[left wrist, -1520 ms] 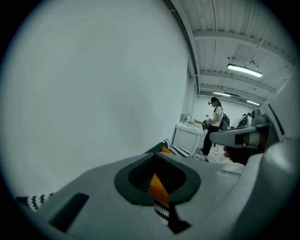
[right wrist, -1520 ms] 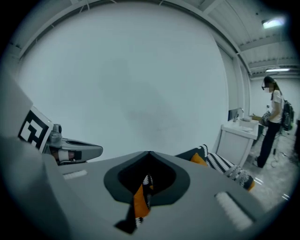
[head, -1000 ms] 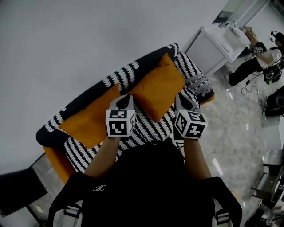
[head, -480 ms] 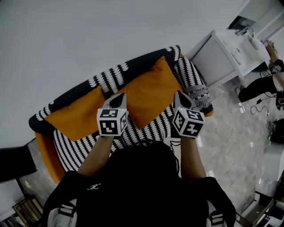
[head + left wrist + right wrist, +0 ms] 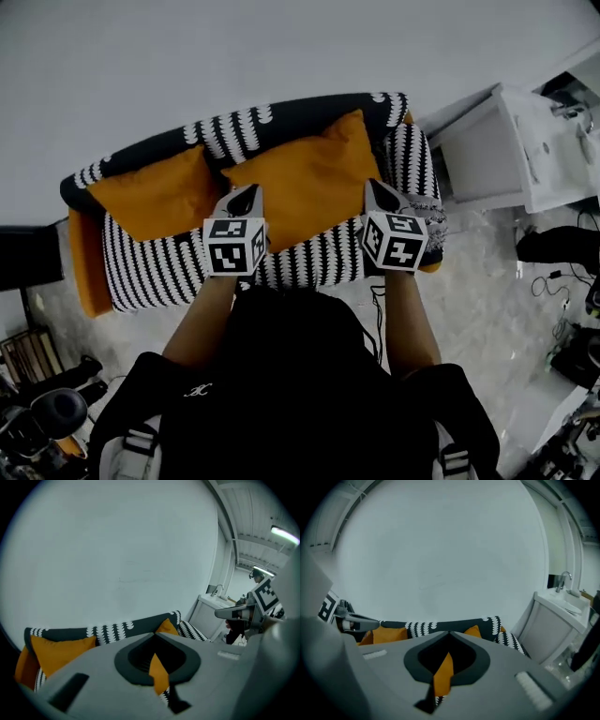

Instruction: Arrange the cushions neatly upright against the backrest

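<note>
Two orange cushions lean against the backrest (image 5: 281, 122) of a black-and-white patterned sofa. The smaller left cushion (image 5: 150, 197) stands near the left arm, and the larger right cushion (image 5: 314, 178) stands right of the middle. My left gripper (image 5: 246, 195) hovers over the seat's front, in front of the right cushion's left edge, shut and empty. My right gripper (image 5: 377, 190) hovers by that cushion's right edge, also shut with nothing in it. In the left gripper view both cushions (image 5: 56, 651) (image 5: 166, 626) show past the closed jaws. The right gripper view shows them too (image 5: 389, 633) (image 5: 473, 631).
A white cabinet with a sink (image 5: 525, 141) stands right of the sofa. A grey fringed throw (image 5: 427, 211) lies on the sofa's right end. A dark board (image 5: 28, 258) stands at the left, with clutter (image 5: 47, 412) below it. Pale marble floor (image 5: 487, 309) and cables lie at the right.
The head view has swung round, so the sofa now lies level across the picture instead of slanting. Both grippers stay shut side by side in front of the sofa; the cushions have not shifted.
</note>
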{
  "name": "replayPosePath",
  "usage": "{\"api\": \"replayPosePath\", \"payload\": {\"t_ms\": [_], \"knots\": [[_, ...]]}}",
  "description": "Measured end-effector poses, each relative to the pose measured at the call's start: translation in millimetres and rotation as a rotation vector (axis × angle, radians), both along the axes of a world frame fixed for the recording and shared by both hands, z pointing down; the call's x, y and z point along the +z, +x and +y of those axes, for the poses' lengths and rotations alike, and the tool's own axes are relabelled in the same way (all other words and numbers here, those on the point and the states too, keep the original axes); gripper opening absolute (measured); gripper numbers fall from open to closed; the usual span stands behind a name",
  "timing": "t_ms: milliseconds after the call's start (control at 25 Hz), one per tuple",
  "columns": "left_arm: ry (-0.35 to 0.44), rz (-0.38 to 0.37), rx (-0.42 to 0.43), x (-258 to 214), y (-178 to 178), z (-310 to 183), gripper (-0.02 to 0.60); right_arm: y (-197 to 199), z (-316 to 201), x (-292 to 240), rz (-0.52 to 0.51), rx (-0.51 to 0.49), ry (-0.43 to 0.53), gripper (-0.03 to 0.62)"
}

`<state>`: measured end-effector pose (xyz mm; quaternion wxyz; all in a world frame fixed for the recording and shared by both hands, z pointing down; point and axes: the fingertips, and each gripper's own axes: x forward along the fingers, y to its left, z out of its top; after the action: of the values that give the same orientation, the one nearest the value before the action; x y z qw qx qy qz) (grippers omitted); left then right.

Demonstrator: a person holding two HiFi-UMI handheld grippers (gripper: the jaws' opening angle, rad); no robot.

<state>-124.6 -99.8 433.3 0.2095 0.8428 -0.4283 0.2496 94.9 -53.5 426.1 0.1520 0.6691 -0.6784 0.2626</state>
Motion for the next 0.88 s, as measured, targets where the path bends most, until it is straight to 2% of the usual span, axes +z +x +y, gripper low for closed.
{"api": "replayPosePath", "payload": {"t_ms": [40, 200, 320, 520, 680, 880], "knots": [[-0.016, -0.003, -0.018, 8.4, -4.1, -1.6, 0.009, 0.3, -7.1, 7.2, 0.019, -0.027, -0.002, 0.008], [-0.109, 0.014, -0.085, 47.9, -22.0, -14.4, 0.092, 4.3, -40.1, 38.4, 0.109, -0.121, 0.001, 0.009], [-0.160, 0.033, -0.146, 83.6, -34.3, -23.8, 0.146, 13.8, -57.5, 75.4, 0.061, -0.163, -0.060, 0.116], [-0.226, 0.053, -0.214, 150.9, -47.4, -39.3, 0.236, 43.8, -89.0, 135.8, 0.095, -0.205, -0.169, 0.191], [-0.304, 0.030, -0.281, 206.2, -60.7, -44.8, 0.280, 61.8, -116.8, 177.5, 0.123, -0.235, -0.231, 0.235], [-0.336, 0.025, -0.341, 257.7, -66.3, -53.8, 0.287, 69.9, -143.1, 230.6, 0.144, -0.301, -0.308, 0.293]]}}
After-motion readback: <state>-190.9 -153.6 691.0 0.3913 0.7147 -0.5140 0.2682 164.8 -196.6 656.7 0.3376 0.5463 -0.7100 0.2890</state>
